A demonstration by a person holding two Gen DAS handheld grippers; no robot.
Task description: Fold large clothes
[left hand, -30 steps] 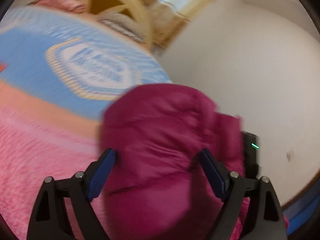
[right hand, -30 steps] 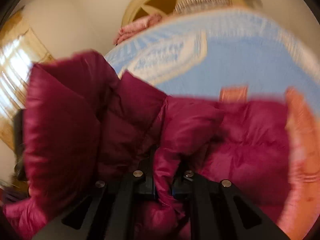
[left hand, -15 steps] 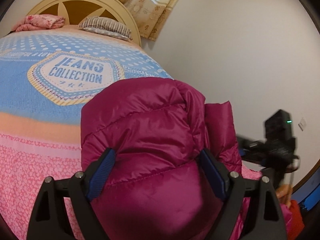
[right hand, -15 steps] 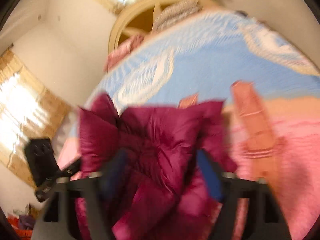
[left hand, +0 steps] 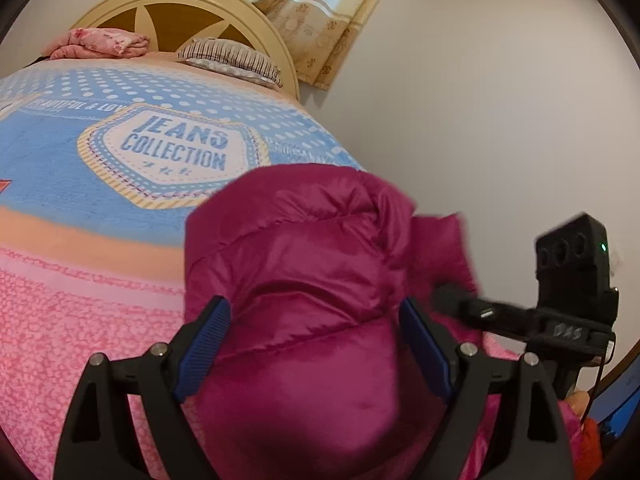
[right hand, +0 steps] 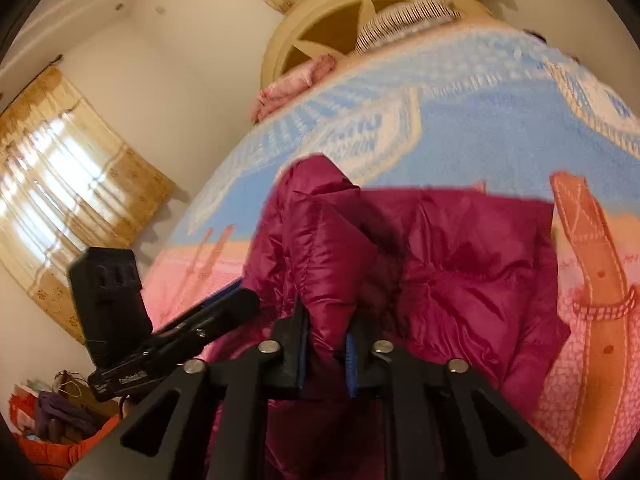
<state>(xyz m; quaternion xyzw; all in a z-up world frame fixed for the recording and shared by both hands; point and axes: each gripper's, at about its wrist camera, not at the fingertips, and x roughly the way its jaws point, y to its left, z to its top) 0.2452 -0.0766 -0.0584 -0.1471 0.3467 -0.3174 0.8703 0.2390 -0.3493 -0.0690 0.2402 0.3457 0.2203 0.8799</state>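
Across the bed we see the magenta puffer jacket; our right gripper jaws pinch it, our left gripper jaws spread around it

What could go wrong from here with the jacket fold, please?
1. The right gripper pinches only a narrow ridge of the slick jacket; it may slip out.
2. The left gripper stands wide open around a puffy bulge of the jacket, holding nothing, so that side could spring back.
3. The grippers are close together and might collide.
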